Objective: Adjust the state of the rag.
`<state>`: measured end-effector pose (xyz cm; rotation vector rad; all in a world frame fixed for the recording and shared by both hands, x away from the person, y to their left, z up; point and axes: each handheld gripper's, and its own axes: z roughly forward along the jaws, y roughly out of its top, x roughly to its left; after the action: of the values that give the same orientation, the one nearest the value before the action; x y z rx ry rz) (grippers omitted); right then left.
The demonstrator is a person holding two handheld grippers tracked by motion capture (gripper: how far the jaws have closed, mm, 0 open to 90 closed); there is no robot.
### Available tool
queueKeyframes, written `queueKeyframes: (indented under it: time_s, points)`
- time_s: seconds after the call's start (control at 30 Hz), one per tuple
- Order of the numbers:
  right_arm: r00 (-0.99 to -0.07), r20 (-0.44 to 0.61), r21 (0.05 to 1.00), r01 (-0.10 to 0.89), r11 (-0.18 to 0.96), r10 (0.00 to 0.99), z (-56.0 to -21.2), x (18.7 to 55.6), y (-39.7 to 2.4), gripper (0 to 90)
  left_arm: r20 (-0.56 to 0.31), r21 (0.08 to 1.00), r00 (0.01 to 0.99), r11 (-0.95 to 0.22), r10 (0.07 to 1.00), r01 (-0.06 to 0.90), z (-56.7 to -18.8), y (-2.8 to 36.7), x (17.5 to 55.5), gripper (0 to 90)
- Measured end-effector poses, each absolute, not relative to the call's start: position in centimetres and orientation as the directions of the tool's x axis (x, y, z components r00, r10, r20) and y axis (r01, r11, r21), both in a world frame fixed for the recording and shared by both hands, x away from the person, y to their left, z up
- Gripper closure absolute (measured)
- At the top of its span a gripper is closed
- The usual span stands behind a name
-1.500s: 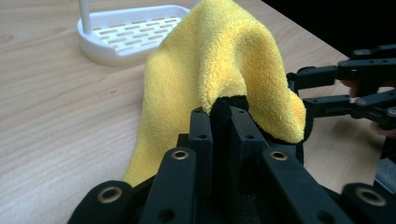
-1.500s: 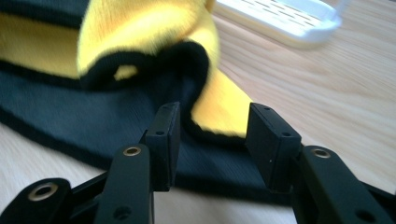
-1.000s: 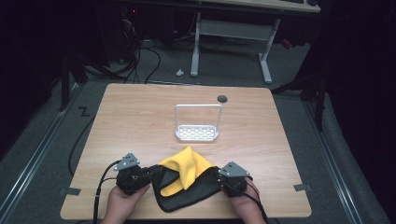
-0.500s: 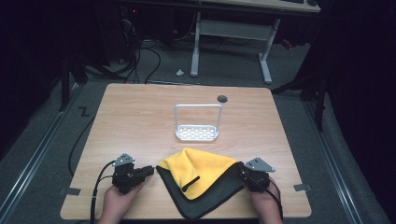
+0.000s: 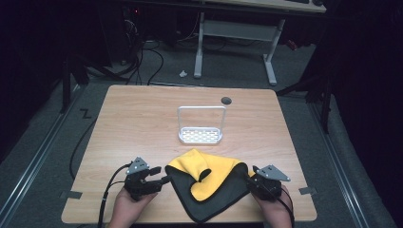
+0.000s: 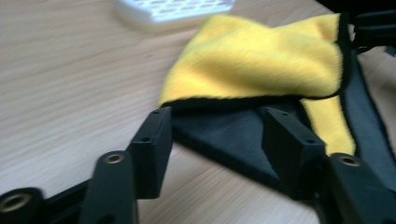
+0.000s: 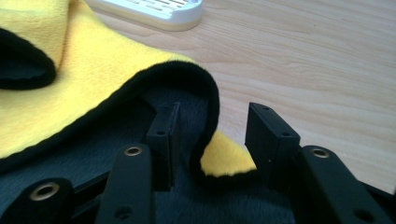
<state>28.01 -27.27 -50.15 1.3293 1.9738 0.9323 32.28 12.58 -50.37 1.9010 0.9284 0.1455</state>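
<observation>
A cloth [image 5: 215, 176], yellow on one face and dark grey on the other, lies half folded near the table's front edge. My left gripper [image 5: 159, 175] sits at the cloth's left corner. In the left gripper view its jaws [image 6: 219, 140] have just been opening, and the dark corner of the cloth [image 6: 224, 135] lies loose between them. At the cloth's right edge, my right gripper [image 5: 251, 182] has also just been opening. In the right gripper view a curled black-trimmed edge of the cloth [image 7: 140, 84] stands between its jaws [image 7: 215, 140], clear of the pads.
A white slotted tray with a tall wire handle [image 5: 200, 135] stands mid-table, just beyond the cloth; its edge shows as the tray [image 6: 173, 9] and tray [image 7: 149, 11]. A round dark cable hole [image 5: 226, 100] sits near the wooden table's [image 5: 138, 123] far edge.
The grippers pulled apart, the right one moving right, and spread the bunched cloth. Both jaws then opened and let the cloth go; its yellow flap has slumped into a fold.
</observation>
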Motion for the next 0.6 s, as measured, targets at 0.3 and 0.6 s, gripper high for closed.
queueKeyframes:
  time_s: [0.3, 0.6]
  points:
    - [-0.373, -0.028, 0.791, 0.559, 0.249, 0.927, -50.6, 25.5, -27.1, 61.9, -0.273, 0.818, 0.777, -0.287, 0.567, 0.498, -48.5, 6.7, 32.3, 29.4]
    - [-0.461, -0.026, 0.733, 0.595, 0.331, 0.887, -51.4, 25.1, -25.4, 84.6, -0.173, 0.751, 0.792, -0.442, 0.586, 0.491, -49.2, 2.9, 34.1, 68.8]
